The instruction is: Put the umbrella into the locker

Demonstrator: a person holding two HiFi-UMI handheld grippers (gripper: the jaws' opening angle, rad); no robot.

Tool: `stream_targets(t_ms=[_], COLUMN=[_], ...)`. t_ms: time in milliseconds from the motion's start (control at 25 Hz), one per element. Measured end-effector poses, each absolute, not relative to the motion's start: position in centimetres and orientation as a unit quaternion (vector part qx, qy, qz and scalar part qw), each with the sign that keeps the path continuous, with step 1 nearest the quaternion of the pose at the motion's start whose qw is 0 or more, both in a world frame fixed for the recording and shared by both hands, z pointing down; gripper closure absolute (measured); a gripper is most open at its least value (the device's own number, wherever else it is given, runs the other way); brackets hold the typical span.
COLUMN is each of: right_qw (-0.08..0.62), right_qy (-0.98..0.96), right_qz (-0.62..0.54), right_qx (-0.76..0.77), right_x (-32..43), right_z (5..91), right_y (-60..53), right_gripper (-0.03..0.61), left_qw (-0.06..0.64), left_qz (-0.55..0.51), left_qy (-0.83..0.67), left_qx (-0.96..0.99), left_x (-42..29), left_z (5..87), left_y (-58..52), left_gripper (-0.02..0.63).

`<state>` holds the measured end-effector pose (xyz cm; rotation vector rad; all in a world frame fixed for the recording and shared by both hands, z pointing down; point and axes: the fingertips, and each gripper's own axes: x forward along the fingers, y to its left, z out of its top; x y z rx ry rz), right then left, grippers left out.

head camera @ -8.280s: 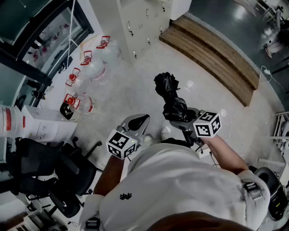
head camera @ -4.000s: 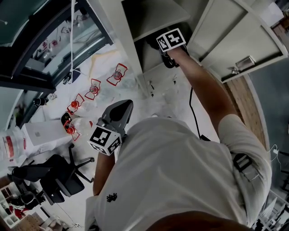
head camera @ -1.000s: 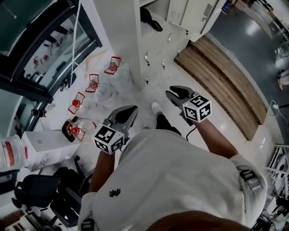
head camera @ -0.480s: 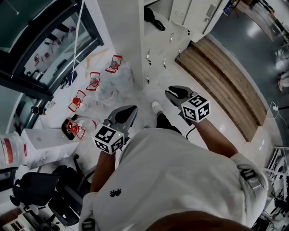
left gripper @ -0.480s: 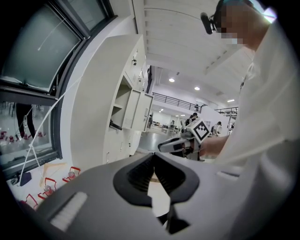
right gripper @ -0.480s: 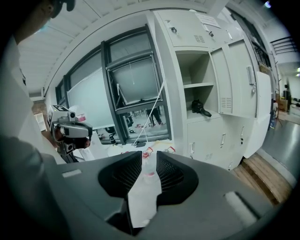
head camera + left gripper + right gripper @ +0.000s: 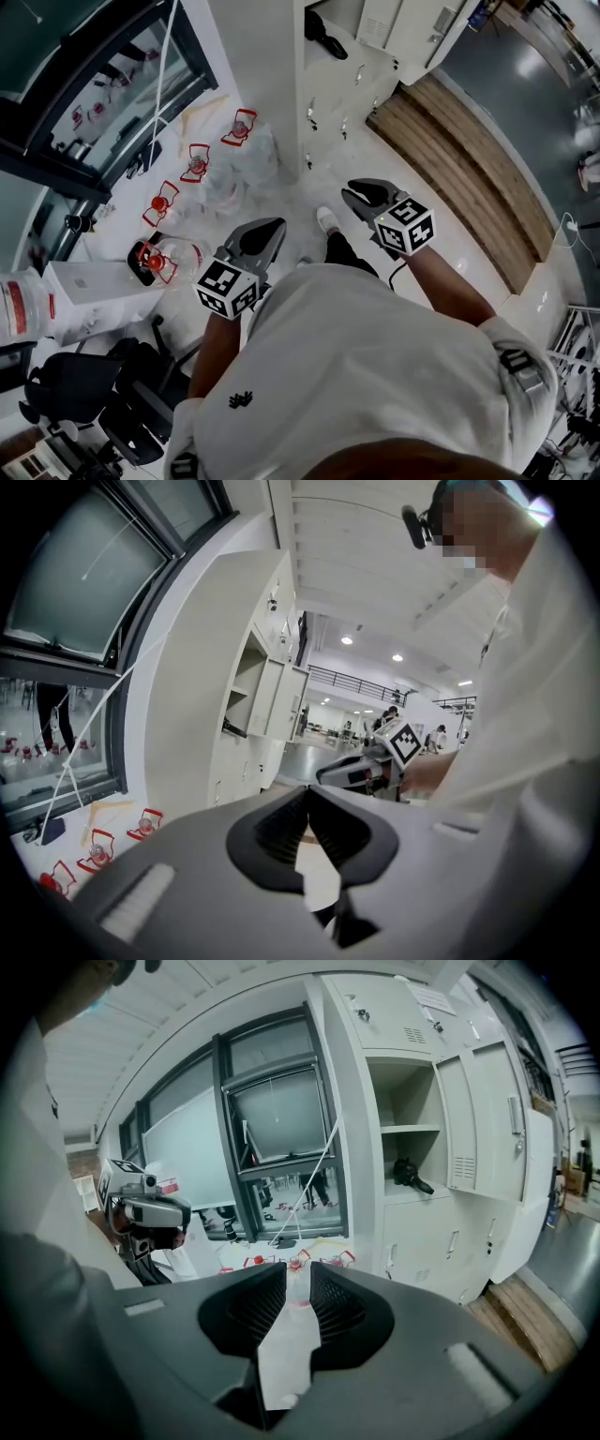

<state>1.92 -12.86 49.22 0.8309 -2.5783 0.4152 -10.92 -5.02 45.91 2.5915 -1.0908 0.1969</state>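
We judged the placing step done. The umbrella (image 7: 412,1174) lay on the lower shelf of the locker (image 7: 370,1101), in its open compartment and seemingly close to the shelf's front edge. The compartment's door (image 7: 480,1119) stood swung wide.

Both tools hung well apart from the locker, in front of the person's chest. The left gripper (image 7: 307,803) had its jaws together on nothing. The right gripper (image 7: 298,1283) had just been closing its jaws, which were all but touching with nothing between them.

If anything remained, we thought it was shutting the door. That would call for reaching back up to its free edge and swinging it closed without catching the umbrella's handle.

The umbrella showed only as a small dark shape. In the head view it sat at the top edge, partly cut off. We could not tell how deep it sat, or whether any part overhung the shelf.
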Motion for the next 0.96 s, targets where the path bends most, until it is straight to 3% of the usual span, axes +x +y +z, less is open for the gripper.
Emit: stream_targets(t_ms=[960], right_qw=[0.207], right_qy=[-0.918], right_qz=[0.150], right_qx=[0.304], right_x=[3.8], right_z=[49.6], right_y=[-15.8], right_gripper=[0.503], left_qw=[0.176], left_qz=[0.077], left_qy=[-0.377], left_qx=[0.906], left_x=[-9.6], left_z=[46.7], left_y=[-7.6], left_gripper=[0.557])
